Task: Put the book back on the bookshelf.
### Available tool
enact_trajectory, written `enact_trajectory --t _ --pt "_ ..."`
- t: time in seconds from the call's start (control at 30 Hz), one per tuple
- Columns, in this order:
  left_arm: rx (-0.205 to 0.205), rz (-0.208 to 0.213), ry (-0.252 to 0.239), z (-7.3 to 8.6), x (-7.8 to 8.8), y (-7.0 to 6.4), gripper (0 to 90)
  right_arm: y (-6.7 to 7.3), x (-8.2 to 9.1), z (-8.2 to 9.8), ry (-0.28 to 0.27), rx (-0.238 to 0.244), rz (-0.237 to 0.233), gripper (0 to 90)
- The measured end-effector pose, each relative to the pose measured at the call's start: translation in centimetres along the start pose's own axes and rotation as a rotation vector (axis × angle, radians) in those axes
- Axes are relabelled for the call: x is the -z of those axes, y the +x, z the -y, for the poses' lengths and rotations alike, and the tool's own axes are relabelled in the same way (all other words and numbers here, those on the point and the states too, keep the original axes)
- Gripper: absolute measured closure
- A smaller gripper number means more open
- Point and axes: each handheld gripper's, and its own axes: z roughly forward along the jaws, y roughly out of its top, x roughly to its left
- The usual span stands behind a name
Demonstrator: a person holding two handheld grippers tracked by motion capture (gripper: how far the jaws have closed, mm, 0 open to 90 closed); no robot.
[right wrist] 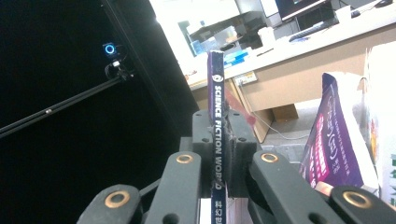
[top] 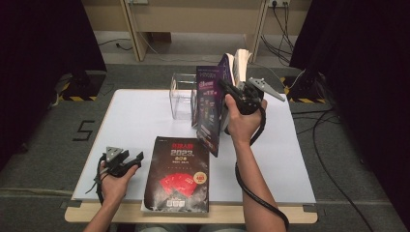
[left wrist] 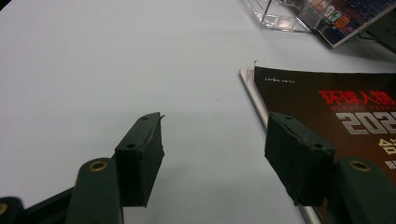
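**Purple magazine clamped by the spine, lifted over the table**

Purple magazine (top: 209, 104) hangs in the air above the far middle of the white table (top: 135, 121), held up by the right gripper (top: 231, 92). Its cover droops open toward the person, and its pages fan out behind the gripper. In the right gripper view the jaws are pressed together on the thin dark-blue spine (right wrist: 217, 126) — the lettering SCIENCE FICTION WORLD runs down it between the two pads. The right hand (top: 244, 121) grips the tool from below, its cable looping down along the forearm.

Just behind the magazine stands a clear plastic holder (top: 181, 96), upright on the table; whether the magazine touches it cannot be told.

A second, dark magazine (top: 178, 175) with red and white print lies flat at the near edge of the table, cover up. The left gripper (top: 129, 159) rests low at the near left, just beside that dark magazine — its jaws stand wide apart with nothing between them, as the left gripper view shows, one pad (left wrist: 140, 156) over bare table and the other over the cover's edge.
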Motion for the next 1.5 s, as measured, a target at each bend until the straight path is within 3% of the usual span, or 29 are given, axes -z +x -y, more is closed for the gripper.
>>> enact_trajectory --t 1.5 --pt "0.031 0.002 0.000 0.0 0.0 0.3 36.5 1.3 -2.6 -3.4 -0.060 -0.008 -0.010 84.8"
